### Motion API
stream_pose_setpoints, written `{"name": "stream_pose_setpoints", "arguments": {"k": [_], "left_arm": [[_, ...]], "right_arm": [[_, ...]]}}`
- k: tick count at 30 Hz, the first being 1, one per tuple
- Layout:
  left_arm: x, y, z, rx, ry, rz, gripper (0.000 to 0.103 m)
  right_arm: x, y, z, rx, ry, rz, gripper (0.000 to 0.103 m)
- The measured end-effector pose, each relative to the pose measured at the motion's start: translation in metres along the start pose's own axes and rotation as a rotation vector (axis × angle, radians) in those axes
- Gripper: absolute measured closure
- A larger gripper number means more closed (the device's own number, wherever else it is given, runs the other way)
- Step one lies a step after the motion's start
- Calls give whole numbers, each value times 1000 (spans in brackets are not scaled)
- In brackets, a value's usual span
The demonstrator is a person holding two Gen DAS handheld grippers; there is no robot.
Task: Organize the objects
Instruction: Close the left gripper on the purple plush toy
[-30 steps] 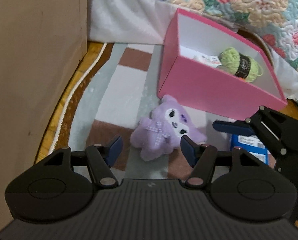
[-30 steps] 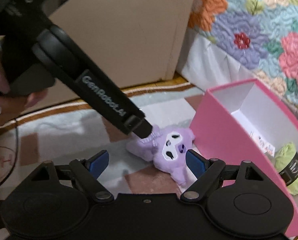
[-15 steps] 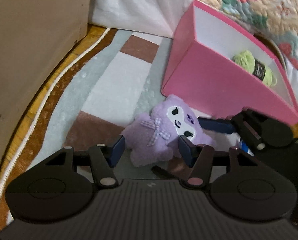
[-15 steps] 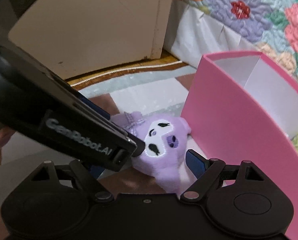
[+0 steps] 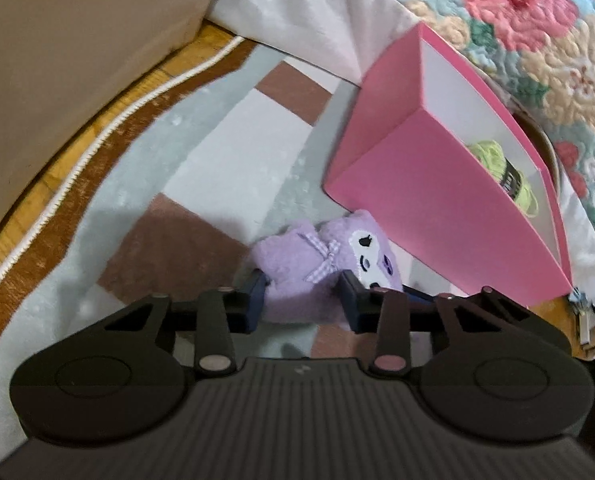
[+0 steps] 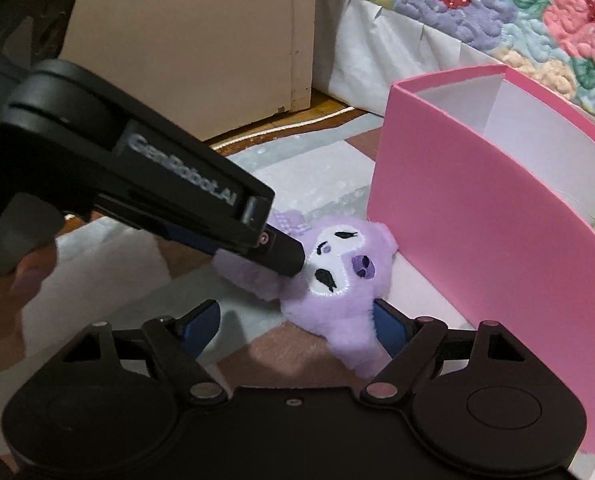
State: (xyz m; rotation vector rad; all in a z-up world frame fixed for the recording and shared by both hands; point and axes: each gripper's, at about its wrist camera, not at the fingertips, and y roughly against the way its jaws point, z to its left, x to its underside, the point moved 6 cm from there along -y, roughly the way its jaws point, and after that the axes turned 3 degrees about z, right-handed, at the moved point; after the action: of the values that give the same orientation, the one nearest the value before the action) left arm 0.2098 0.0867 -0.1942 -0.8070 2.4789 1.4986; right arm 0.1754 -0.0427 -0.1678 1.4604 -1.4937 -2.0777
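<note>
A purple plush toy (image 5: 305, 264) with a white face lies on the rug just in front of the pink box (image 5: 429, 196). My left gripper (image 5: 303, 298) has closed in on the plush body, its two pads pressing the sides. In the right wrist view the plush (image 6: 337, 276) lies with the left gripper's fingers across it, and my right gripper (image 6: 297, 326) is open, its pads either side of the plush's lower part. The pink box (image 6: 469, 216) holds a green yarn ball (image 5: 501, 172).
A patchwork rug (image 5: 201, 168) covers the floor. A beige cabinet (image 6: 201, 40) stands to the left. A bed with a floral quilt (image 5: 537, 20) and white skirt lies behind the box. A white cord (image 5: 73, 168) runs along the rug's edge.
My left gripper has moved forward and down over the plush and narrowed onto its body. My right gripper has come closer to the plush from the other side, still open.
</note>
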Motion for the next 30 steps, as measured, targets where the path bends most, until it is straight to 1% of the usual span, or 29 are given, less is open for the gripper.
{"name": "stream_pose_setpoints", "arguments": {"k": [5,7,10,13,17,18,19,20,21,22,26,30], "left_arm": [[13,-8,-16,39,-8,90,68],[18,-9,-21,38,-18,106,68],[26,-8,-26,21,-52,101,68],[29,-8,-27,18,-74,103,67],[28,-8,-28,1,-101,86,63],[28,-8,-28,0,-106,86,63],[28,-8,-28,3,-109,86,63],[27,-8,-28,9,-111,85,65],[27,-9,-29,26,-110,84,67],[28,-9,-30,34,-111,88,67],[31,-3,-37,32,-150,80,68],[39,11,-44,38,-162,75,68]], "right_arm": [[19,25,-4,0,-50,21,20],[30,36,-6,-19,-79,47,20],[37,52,-7,-75,-156,75,20],[39,55,-14,-60,-187,61,21],[42,43,-28,-36,-250,64,22],[43,40,-31,-37,-265,68,25],[44,36,-34,-43,-280,70,35],[43,32,-37,-52,-290,71,40],[44,29,-39,-48,-299,73,45],[43,26,-41,-47,-302,77,47],[42,27,-39,-49,-296,71,49],[43,42,-32,-34,-275,54,49]]}}
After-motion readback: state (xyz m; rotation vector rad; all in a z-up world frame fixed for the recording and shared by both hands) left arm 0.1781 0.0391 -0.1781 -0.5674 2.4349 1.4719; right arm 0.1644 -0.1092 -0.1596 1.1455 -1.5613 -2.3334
